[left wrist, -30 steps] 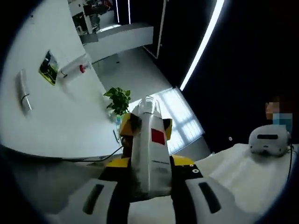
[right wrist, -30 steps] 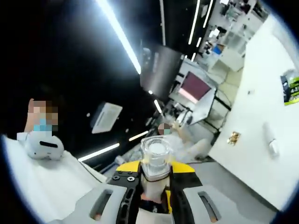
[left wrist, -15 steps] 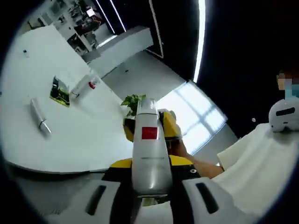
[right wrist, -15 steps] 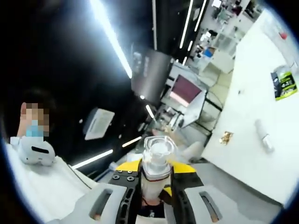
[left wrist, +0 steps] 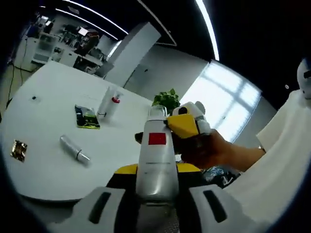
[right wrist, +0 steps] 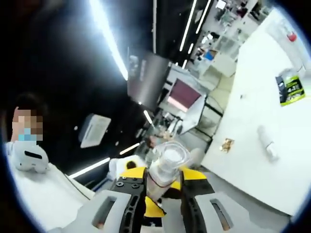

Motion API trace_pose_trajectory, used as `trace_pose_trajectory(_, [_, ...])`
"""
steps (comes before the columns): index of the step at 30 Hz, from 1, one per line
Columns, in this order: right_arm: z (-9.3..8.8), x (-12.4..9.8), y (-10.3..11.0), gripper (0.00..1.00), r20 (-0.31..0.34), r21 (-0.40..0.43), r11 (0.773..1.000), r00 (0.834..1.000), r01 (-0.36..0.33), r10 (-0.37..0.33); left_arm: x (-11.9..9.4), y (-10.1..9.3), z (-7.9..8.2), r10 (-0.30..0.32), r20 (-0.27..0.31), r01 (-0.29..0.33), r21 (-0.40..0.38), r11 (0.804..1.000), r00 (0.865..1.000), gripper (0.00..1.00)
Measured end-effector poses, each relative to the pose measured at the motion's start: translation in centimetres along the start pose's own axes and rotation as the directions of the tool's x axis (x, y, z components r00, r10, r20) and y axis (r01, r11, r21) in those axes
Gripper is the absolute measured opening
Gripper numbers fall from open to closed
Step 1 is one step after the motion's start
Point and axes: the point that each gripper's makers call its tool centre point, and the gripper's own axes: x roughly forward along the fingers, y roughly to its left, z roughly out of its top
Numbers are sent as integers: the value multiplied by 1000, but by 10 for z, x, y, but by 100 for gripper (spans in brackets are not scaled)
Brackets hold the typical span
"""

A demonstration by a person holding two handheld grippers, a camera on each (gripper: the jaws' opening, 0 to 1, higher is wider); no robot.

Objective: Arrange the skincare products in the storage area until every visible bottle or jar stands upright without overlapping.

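Bottle (left wrist: 156, 165), silver-white with a red square label, was pinched between the jaws of the left gripper (left wrist: 156, 191) in the left gripper view, its clear cap pointing away from the camera. Just past the cap, a hand (left wrist: 209, 151) held the right gripper (left wrist: 187, 124), yellow and white, close to the bottle's top. Beyond lay a white table (left wrist: 43, 165) carrying a silver tube (left wrist: 74, 147), a gold packet (left wrist: 19, 150), a green-black sachet (left wrist: 86, 117) and a white bottle with a red cap (left wrist: 109, 101). A potted plant (left wrist: 166, 99) stood at the far edge.

Right gripper view: its jaws were clamped on a jar (right wrist: 166, 167) with a clear lid. Farther off, the table (right wrist: 252, 160) showed the tube (right wrist: 267, 144), packet (right wrist: 226, 144) and sachet (right wrist: 290, 89).
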Motion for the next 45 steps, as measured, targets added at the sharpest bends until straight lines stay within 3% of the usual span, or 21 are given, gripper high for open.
trace_pose_trajectory(6, [4,9,-18,26,4,23,998,998,61,-61,5,23,-1,124,-55,-118,106,987,991,21])
trace_pose_trajectory(12, [12,9,-22,24,15,29,998,998,60,-61,11,29,3,169,-83,-153,166,974,982,21])
trace_pose_trajectory(15, [17,4,-21,21,8,25,999,999,37,-38,17,21,-2,98,-116,-82,134,988,988,21])
trace_pose_trajectory(19, [22,-6,-15,20,-20,-20,1000,1000,-13,13,25,3,1,-30,-86,36,60,998,996,22])
trace_pose_trajectory(25, [32,-19,-6,19,-52,-97,991,995,-92,87,34,-17,16,-182,-16,180,-67,981,983,25])
trace_pose_trajectory(27, [34,-23,-2,19,-69,-131,983,990,-129,120,36,-24,20,-242,10,241,-147,959,970,26])
trace_pose_trajectory(30, [37,-27,8,19,-105,-168,965,977,-199,183,33,-37,28,-347,62,350,-264,899,936,24])
trace_pose_trajectory(33, [34,-30,24,19,-154,-191,940,954,-283,256,27,-59,24,-498,48,471,-414,779,866,22])
trace_pose_trajectory(36, [32,-29,35,19,-189,-198,921,935,-334,299,23,-72,23,-577,58,542,-429,723,815,21])
trace_pose_trajectory(38, [33,-26,31,19,-196,-181,932,940,-314,278,29,-61,25,-514,81,506,-361,783,854,21])
trace_pose_trajectory(41, [36,-22,20,18,-172,-174,953,960,-249,219,31,-47,29,-422,110,432,-349,831,900,20])
trace_pose_trajectory(44, [31,-20,17,20,-164,-178,953,962,-246,217,31,-40,20,-366,49,363,-307,880,929,18])
trace_pose_trajectory(45, [30,-20,19,19,-159,-170,952,960,-256,230,30,-42,19,-367,44,363,-295,884,929,18])
